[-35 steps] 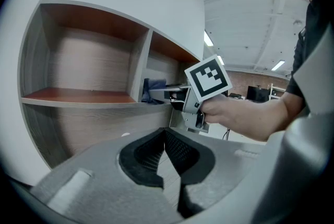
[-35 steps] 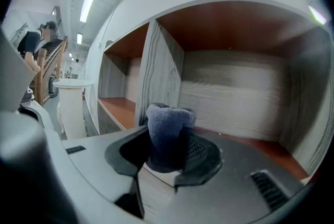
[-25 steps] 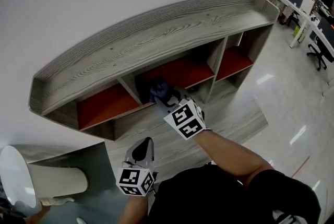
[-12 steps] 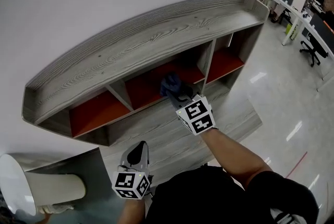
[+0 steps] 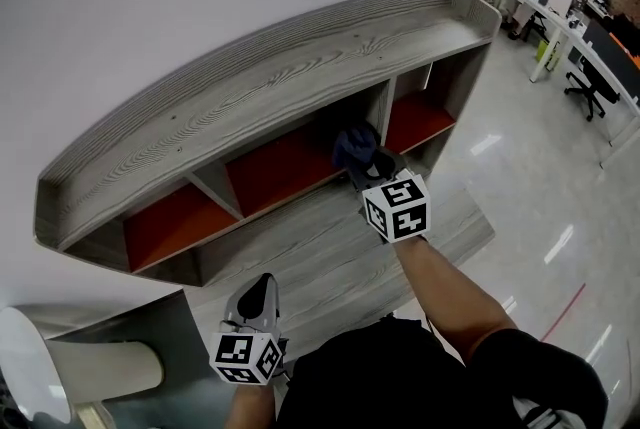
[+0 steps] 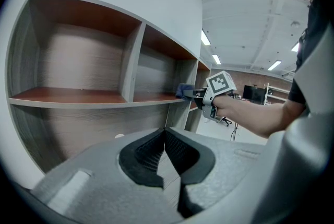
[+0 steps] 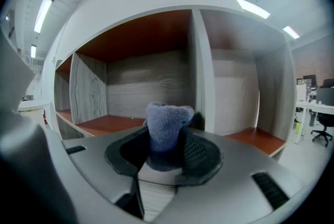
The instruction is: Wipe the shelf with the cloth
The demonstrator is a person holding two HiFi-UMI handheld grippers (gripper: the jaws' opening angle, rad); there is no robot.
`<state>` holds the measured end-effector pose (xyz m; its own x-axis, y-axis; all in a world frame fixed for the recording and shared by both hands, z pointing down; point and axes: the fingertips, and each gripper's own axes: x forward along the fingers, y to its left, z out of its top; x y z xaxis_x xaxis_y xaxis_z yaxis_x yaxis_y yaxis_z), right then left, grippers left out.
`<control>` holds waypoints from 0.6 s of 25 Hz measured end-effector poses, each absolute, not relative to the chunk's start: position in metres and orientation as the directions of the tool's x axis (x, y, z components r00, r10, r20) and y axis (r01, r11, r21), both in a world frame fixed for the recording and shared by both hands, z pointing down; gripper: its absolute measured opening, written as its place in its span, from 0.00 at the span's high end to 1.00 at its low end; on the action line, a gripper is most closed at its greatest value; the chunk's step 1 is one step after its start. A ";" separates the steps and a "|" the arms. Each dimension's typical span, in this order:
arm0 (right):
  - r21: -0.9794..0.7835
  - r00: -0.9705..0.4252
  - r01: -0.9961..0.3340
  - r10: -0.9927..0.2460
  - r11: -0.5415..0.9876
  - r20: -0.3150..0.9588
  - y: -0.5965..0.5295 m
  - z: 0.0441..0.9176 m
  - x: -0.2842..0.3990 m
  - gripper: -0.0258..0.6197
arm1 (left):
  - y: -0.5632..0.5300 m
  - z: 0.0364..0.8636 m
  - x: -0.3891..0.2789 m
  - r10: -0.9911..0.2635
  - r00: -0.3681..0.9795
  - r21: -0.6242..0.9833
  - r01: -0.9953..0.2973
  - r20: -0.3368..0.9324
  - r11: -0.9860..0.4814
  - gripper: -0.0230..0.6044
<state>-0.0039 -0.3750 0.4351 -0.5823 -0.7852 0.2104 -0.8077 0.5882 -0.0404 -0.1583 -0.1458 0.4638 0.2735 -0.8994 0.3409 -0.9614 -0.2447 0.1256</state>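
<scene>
A grey wood-grain shelf unit (image 5: 270, 77) with red-brown shelf boards stands against the white wall. My right gripper (image 5: 368, 167) is shut on a blue cloth (image 5: 354, 145) and holds it at the right end of the middle compartment, close to the divider. In the right gripper view the cloth (image 7: 166, 129) stands bunched between the jaws in front of that divider (image 7: 201, 71). My left gripper (image 5: 256, 302) hangs low near my body, away from the shelf, with its jaws closed on nothing (image 6: 166, 152). The left gripper view also shows the cloth (image 6: 184, 91) at the shelf edge.
A white cylinder (image 5: 60, 357) lies at the lower left beside a grey panel. Desks and office chairs (image 5: 590, 67) stand at the far right across a glossy floor. A lower grey shelf board (image 5: 330, 247) juts out below the red compartments.
My right gripper has carried the cloth rightward along the middle compartment, from near its left side to its right end. The left gripper has stayed low near my body.
</scene>
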 end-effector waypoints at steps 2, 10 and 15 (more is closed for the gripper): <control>-0.047 -0.571 -0.817 -0.794 0.575 0.209 -0.378 0.435 0.003 0.73 | -0.146 0.464 -0.157 -0.898 0.275 0.126 -0.961 0.343 -0.246 0.95; -0.115 -0.571 -0.821 -0.796 0.560 0.200 -0.379 0.435 0.008 0.73 | -0.144 0.464 -0.153 -0.898 0.278 0.125 -0.960 0.340 -0.250 0.95; -0.207 -0.577 -0.815 -0.790 0.542 0.205 -0.382 0.435 0.009 0.73 | -0.142 0.466 -0.153 -0.898 0.276 0.127 -0.961 0.343 -0.247 0.95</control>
